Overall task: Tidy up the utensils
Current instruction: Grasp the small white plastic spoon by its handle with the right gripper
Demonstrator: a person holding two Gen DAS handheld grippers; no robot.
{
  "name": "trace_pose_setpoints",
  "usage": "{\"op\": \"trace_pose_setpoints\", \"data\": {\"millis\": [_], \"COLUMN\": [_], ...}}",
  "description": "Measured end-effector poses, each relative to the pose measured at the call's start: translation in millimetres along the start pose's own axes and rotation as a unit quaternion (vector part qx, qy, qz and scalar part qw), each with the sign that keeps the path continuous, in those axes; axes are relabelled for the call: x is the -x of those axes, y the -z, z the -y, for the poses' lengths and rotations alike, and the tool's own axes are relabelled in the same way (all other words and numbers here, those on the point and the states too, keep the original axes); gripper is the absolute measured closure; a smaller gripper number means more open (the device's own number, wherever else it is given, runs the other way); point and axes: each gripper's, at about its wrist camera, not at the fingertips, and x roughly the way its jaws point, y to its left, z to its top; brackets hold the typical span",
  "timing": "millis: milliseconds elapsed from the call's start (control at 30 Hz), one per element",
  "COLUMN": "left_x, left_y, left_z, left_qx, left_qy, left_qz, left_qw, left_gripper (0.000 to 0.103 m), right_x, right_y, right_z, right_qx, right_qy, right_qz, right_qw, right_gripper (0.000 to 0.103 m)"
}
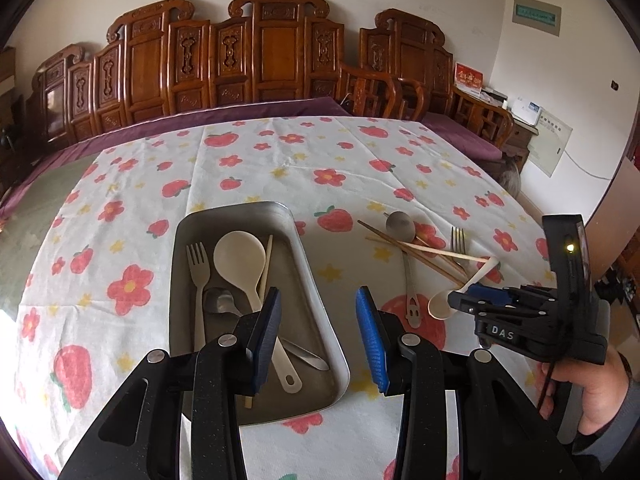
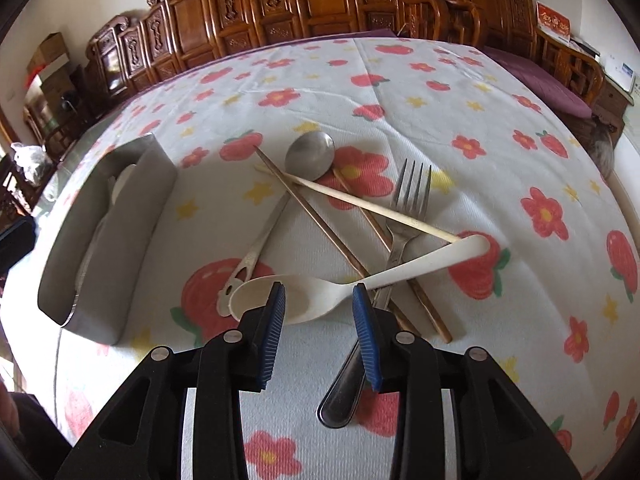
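right wrist view: right gripper (image 2: 319, 300) spread astride cream spoon (image 2: 320, 294), left gripper (image 1: 318, 312) spread above tray (image 1: 320, 308)

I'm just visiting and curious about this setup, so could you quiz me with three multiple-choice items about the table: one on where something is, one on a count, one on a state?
1. Where does the cream rice paddle lie?
A. In the metal tray
B. On the tablecloth
C. On the bench

2. How many forks lie loose on the cloth, outside the tray?
A. None
B. One
C. Three

3. How do the right tongs stand?
A. Clamped on the metal fork
B. Clamped on a chopstick
C. Open above the white soup spoon

Key: 1 A, since the paddle rests inside the tray beside a pale fork. 2 B, as a single metal fork lies in the pile. 3 C, because both blue pads stand apart over the spoon's bowl, pressing nothing.
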Motion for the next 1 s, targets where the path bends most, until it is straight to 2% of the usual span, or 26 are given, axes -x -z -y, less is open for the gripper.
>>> {"op": "trace_pose_setpoints", "data": {"millis": [300,367,567,833,933,1000], "left_x": [9,9,10,5,4,4], "left_y": [-4,-4,-3,5,8,8], "left_z": [-3,-3,0,12,20,25], "left_qx": [0.007,0.007,0.001,-0.011,-0.018,-0.019], "left_qy": [0.005,0.005,0.005,0.002,-0.001,-0.001], "left_qz": [0.012,0.013,0.012,0.006,0.007,0.011], "left_qw": [0.9999,0.9999,0.9999,0.9999,0.9998,0.9998], "left_gripper": [0.067,0.067,0.067,0.067,0.067,0.067], "right_x": [-7,-7,-3,22,32,33], "right_y": [2,2,5,8,6,6], "right_z": [-7,-6,-1,16,24,22], "right_qx": [0.003,0.003,0.002,0.013,0.005,0.008], "right_qy": [0.026,0.03,0.029,0.016,-0.015,-0.021], "right_qz": [-0.003,-0.003,-0.005,0.019,0.034,0.036], "right_qw": [1.0,1.0,1.0,1.0,0.999,0.999], "right_gripper": [0.066,0.083,0.103,0.103,0.103,0.103]}}
